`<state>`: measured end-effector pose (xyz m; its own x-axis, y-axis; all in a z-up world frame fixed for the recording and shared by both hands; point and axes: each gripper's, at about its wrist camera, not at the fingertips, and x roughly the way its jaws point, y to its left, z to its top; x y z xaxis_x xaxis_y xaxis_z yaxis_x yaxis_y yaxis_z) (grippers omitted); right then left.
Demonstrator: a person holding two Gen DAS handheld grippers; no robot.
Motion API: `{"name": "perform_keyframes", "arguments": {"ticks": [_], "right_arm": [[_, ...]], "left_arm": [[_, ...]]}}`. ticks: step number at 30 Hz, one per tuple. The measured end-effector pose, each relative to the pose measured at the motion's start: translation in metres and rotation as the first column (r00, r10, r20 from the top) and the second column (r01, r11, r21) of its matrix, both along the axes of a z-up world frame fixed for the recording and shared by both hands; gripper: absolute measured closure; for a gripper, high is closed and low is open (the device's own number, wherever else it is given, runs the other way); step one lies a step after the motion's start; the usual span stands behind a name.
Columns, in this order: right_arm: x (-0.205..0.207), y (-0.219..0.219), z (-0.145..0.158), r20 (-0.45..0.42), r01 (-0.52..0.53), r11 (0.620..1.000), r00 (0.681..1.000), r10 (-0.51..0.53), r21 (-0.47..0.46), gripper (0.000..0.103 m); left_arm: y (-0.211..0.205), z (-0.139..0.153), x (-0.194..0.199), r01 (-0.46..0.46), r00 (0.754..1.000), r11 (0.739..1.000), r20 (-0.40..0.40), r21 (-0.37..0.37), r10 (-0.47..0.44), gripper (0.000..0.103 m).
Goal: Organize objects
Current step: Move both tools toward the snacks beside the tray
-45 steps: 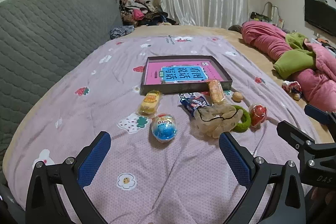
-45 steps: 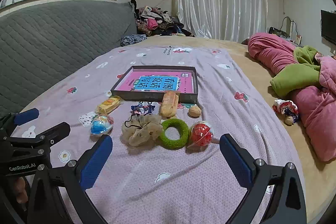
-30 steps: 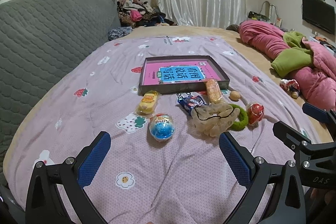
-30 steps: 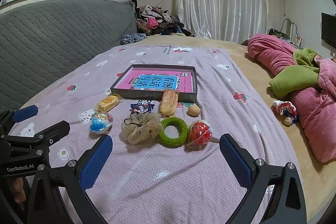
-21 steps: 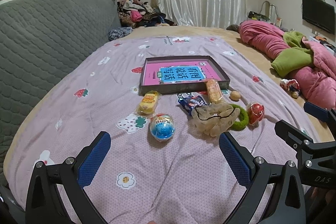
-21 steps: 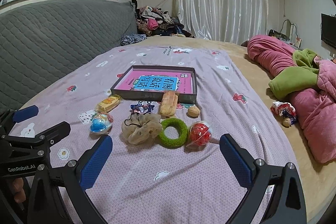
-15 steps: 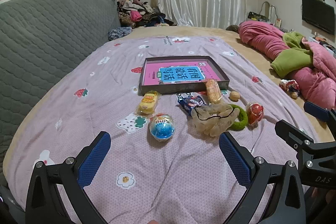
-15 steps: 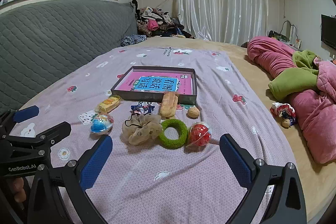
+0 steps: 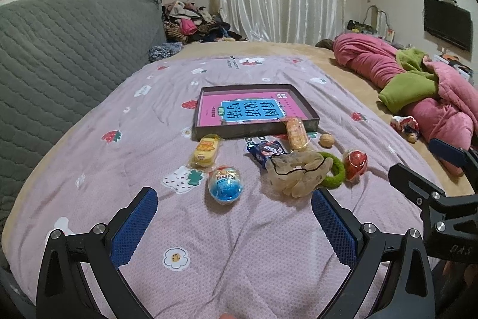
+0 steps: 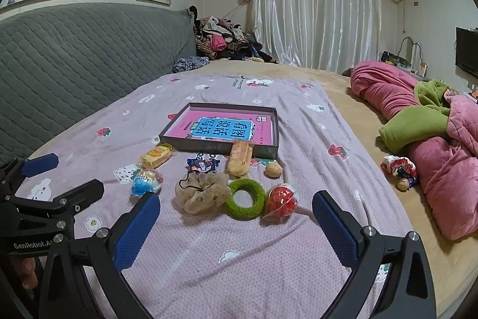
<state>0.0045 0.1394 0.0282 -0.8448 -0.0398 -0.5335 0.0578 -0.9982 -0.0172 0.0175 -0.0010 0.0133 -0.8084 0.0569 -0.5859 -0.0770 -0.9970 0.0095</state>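
A dark shallow box (image 9: 312,112) (image 10: 276,124) with a pink and blue book inside lies on the purple bedspread. In front of it lie a yellow snack pack (image 9: 205,153) (image 10: 156,156), a blue egg toy (image 9: 226,185) (image 10: 145,183), a blue wrapper (image 9: 266,150) (image 10: 202,164), an orange biscuit pack (image 9: 295,130) (image 10: 240,159), a beige scrunchie (image 9: 294,174) (image 10: 203,192), a green ring (image 9: 336,175) (image 10: 245,198), a red ball (image 9: 355,164) (image 10: 281,200) and a walnut (image 9: 326,139) (image 10: 274,169). My left gripper (image 9: 234,224) is open and empty before the egg. My right gripper (image 10: 236,224) is open and empty before the ring.
A grey quilted headboard (image 9: 59,50) runs along the left. A pink and green blanket (image 10: 433,133) lies on the right, with a small doll (image 10: 400,169) beside it. A clothes pile (image 9: 191,23) sits at the back by the curtains.
Both grippers have drifted slightly and stay open. The objects on the bed have not moved.
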Motion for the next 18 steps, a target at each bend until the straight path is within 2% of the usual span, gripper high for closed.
{"name": "perform_keyframes", "arguments": {"ticks": [6, 12, 18], "right_arm": [[-0.01, -0.003, 0.0, 0.009, -0.015, 1.0, 1.0, 0.015, -0.01, 0.0], [-0.021, -0.012, -0.004, 0.017, -0.042, 0.999, 0.999, 0.042, 0.009, 0.0], [-0.036, -0.019, -0.018, 0.049, -0.068, 0.998, 0.996, 0.068, -0.001, 0.0]], "left_arm": [[-0.004, -0.004, -0.005, -0.006, 1.0, 1.0, 0.008, 0.006, 0.006, 0.0], [-0.02, -0.017, -0.021, -0.03, 0.998, 0.999, 0.051, 0.044, 0.028, 0.0], [-0.028, -0.034, -0.038, -0.047, 0.996, 0.998, 0.082, 0.031, 0.045, 0.0]]}}
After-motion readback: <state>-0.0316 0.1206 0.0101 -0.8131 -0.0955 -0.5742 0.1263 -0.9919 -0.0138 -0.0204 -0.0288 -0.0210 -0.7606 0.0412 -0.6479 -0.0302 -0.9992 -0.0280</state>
